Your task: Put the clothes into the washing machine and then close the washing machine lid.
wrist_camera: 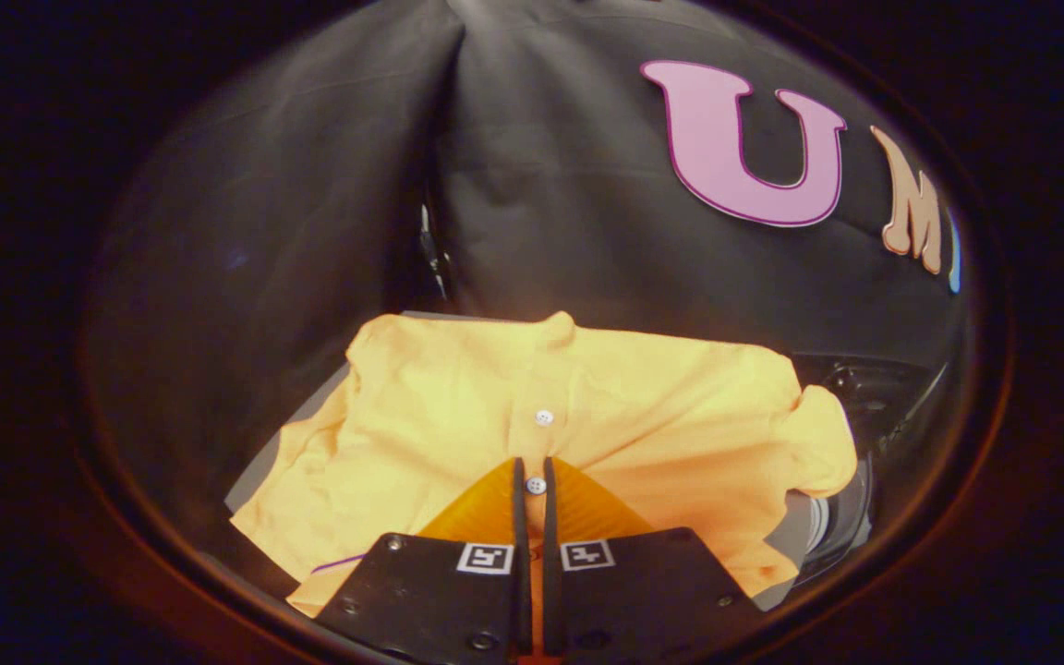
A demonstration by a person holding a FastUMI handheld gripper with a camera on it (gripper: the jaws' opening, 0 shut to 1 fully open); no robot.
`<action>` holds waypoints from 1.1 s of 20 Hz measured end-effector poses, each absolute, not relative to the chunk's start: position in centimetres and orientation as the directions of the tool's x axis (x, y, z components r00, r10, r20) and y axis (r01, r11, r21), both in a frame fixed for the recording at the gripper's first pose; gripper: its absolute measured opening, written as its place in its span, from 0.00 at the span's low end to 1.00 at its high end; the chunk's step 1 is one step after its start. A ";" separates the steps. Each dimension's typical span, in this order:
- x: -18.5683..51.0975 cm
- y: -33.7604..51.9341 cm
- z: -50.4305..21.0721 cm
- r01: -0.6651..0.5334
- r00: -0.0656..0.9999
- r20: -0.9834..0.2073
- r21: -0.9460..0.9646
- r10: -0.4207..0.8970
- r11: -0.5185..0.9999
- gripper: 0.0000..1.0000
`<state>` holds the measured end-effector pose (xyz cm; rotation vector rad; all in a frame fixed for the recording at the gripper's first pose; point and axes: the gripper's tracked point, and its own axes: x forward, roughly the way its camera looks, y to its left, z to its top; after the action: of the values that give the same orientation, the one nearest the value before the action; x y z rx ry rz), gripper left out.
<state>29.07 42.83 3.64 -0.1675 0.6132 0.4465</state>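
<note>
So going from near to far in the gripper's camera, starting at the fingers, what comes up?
Gripper, fingers nearly closed over the shirt placket → lower button at the fingertips → upper button → collar of the yellow shirt → black cloth wall.

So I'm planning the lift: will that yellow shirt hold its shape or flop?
Probably flop: the yellow shirt lies creased and rumpled. It looks thin, so likely light. The gripper, fingers nearly together at its buttons, may catch only a small fold, leaving the rest dangling.
</note>
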 end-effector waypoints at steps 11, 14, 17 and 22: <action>27.3 37.5 12.6 -0.484 0.785 -0.424 0.035 0.452 0.874 0.00; 27.5 33.7 16.0 -0.441 0.824 -0.367 0.065 0.433 0.895 0.00; 27.9 29.0 18.7 -0.387 0.865 -0.324 0.057 0.384 0.920 0.00; 28.2 22.2 21.5 -0.322 0.902 -0.286 0.052 0.323 0.945 0.00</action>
<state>28.21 22.23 21.52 0.0036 0.2960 0.3331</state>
